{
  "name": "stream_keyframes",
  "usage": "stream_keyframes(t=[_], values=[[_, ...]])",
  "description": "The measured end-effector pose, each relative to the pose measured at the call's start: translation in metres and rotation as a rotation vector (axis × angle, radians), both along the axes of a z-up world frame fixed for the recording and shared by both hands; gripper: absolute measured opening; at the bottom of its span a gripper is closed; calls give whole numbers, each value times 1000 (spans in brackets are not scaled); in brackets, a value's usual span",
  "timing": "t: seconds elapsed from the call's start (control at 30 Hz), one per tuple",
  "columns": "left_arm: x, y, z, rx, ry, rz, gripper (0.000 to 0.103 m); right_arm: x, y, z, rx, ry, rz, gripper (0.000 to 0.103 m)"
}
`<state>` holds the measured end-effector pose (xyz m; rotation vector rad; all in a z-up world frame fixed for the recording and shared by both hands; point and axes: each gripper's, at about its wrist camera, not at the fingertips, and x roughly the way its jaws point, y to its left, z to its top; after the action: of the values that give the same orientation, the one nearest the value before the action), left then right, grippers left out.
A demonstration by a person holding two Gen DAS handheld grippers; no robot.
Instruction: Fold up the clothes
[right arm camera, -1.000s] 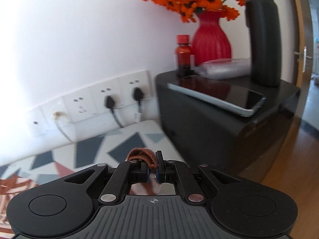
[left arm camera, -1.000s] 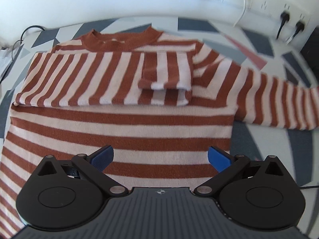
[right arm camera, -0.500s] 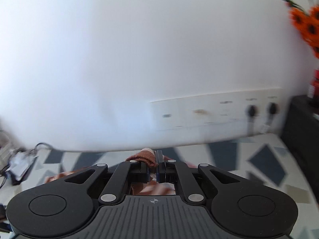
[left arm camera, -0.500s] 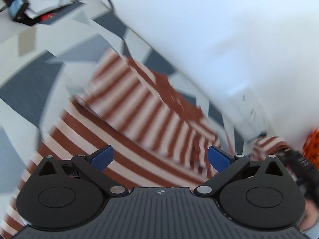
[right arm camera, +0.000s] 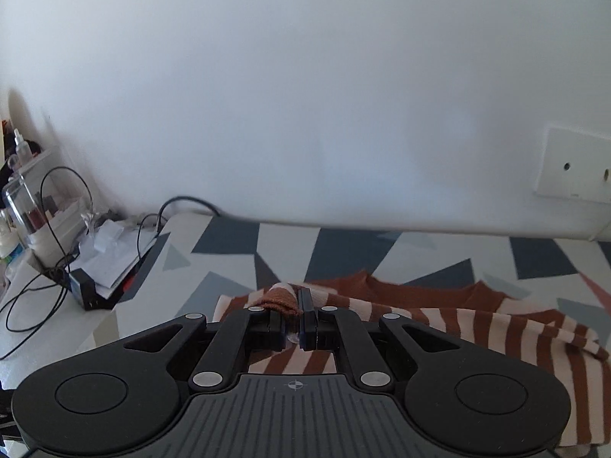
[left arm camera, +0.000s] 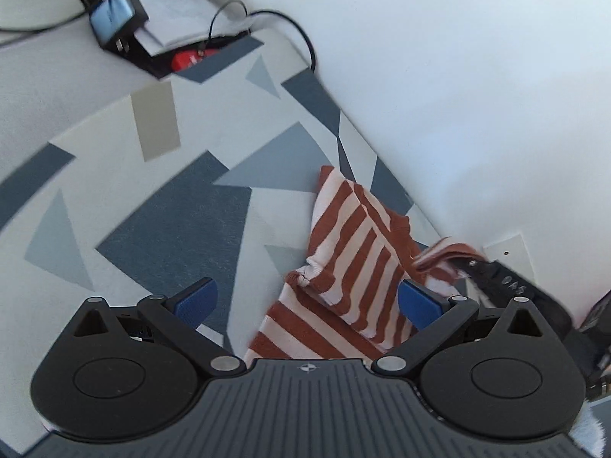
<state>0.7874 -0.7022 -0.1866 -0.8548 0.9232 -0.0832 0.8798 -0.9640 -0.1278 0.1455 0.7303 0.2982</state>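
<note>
against a plain white wall, the grey geometric-patterned bench (left arm camera: pixel 160 229) carries the rust-and-cream striped knit sweater (left arm camera: pixel 355 267), its cuff clenched in the right gripper (right arm camera: pixel 299 305) to carry the sleeve across, the left gripper (left arm camera: pixel 305 297) hovering released, ready to steady.

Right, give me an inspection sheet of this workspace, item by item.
Surface: mat patterned with grey and blue triangles, running up to a white wall.
Job's things: striped sweater, one sleeve folded over it.
Clutter: papers and a small blue box at the mat's corner.
Grippers: left hand-held gripper open above the sweater; right hand-held gripper shut on the sweater's cuff.
Cables: black cables by the papers.
Surroundings: wall socket.
</note>
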Motion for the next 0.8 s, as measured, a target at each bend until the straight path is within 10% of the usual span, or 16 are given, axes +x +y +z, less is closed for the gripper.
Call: stream_keyframes(t=[0.33, 0.73, 0.8], values=[[65, -52, -56, -491, 199, -4, 103, -5, -19, -10, 47, 45, -46, 6], [73, -83, -74, -624, 303, 80, 98, -28, -14, -24, -6, 54, -22, 11], [72, -83, -73, -608, 302, 94, 98, -32, -10, -26, -51, 64, 4, 31]])
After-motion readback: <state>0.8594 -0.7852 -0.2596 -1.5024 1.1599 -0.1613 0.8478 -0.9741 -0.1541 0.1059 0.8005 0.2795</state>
